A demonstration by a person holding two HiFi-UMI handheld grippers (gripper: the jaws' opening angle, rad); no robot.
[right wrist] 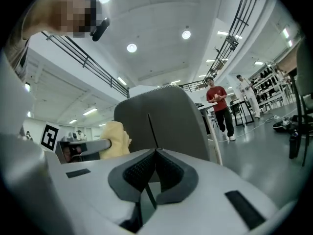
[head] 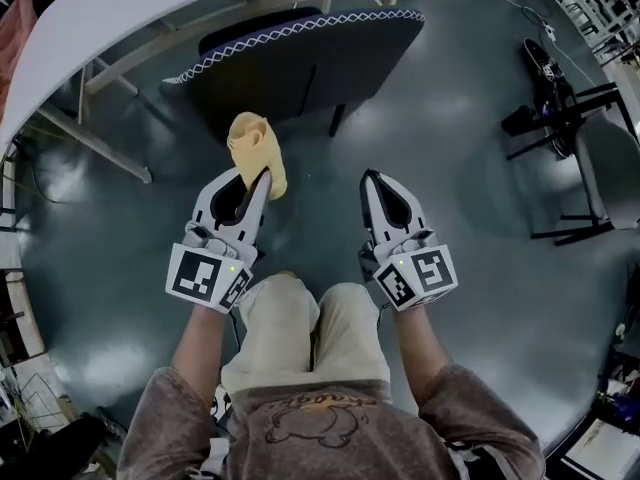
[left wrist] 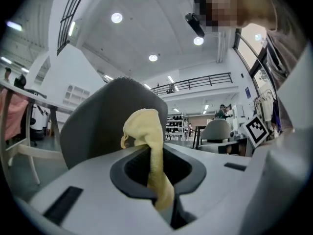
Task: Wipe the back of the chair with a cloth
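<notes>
A dark grey chair [head: 300,58] with white-stitched edge stands ahead of me, its back facing me. In the gripper views the chair back [left wrist: 98,121] [right wrist: 166,121] fills the middle. My left gripper [head: 262,176] is shut on a yellow cloth [head: 257,148], which bunches up above the jaws just short of the chair back. The cloth [left wrist: 146,131] hangs through the closed jaws in the left gripper view. My right gripper [head: 370,180] is shut and holds nothing, to the right of the cloth [right wrist: 115,138].
A white table [head: 120,8] curves over the chair at the upper left, with its legs [head: 95,143] on the dark floor. A black stand and another chair [head: 580,148] are at the right. A person in red [right wrist: 220,106] stands far off.
</notes>
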